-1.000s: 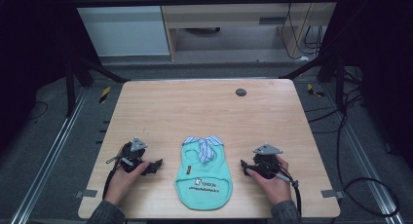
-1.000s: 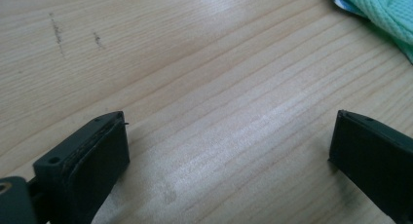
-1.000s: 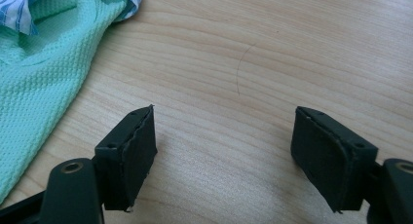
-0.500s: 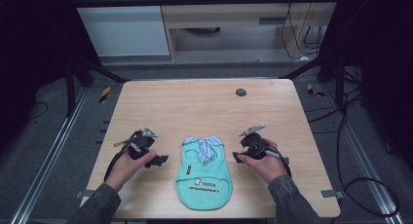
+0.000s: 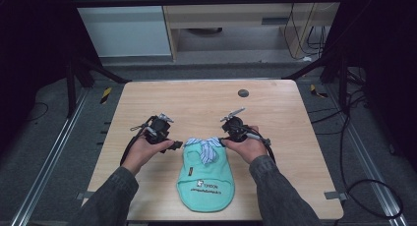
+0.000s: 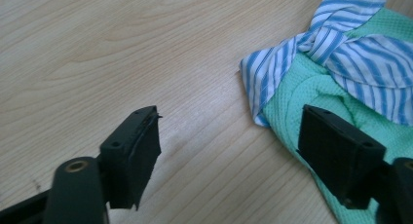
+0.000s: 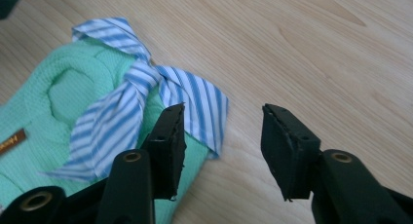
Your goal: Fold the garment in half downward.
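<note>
A small mint-green garment (image 5: 205, 177) lies flat near the front edge of the wooden table (image 5: 196, 100), its blue-and-white striped collar (image 5: 205, 146) pointing away from the person. We see the left gripper (image 5: 173, 145) just beside the collar's left end and the right gripper (image 5: 225, 139) just beside its right end, one on each flank of the neck opening. In the left gripper view, the striped collar (image 6: 336, 53) sits ahead with one jaw over bare wood and the other over the green knit; in the right gripper view, one jaw overlaps the collar's corner (image 7: 195, 107) and the other stands over wood. Both pairs of jaws have just been closing, yet they remain apart, and no cloth is pinched between the pads. We judge the step in hand to be the approach to a two-point grasp at the shoulders. The next move calls for lowering each gripper so one jaw slips under the fabric edge, then closing both on the cloth evenly.
</note>
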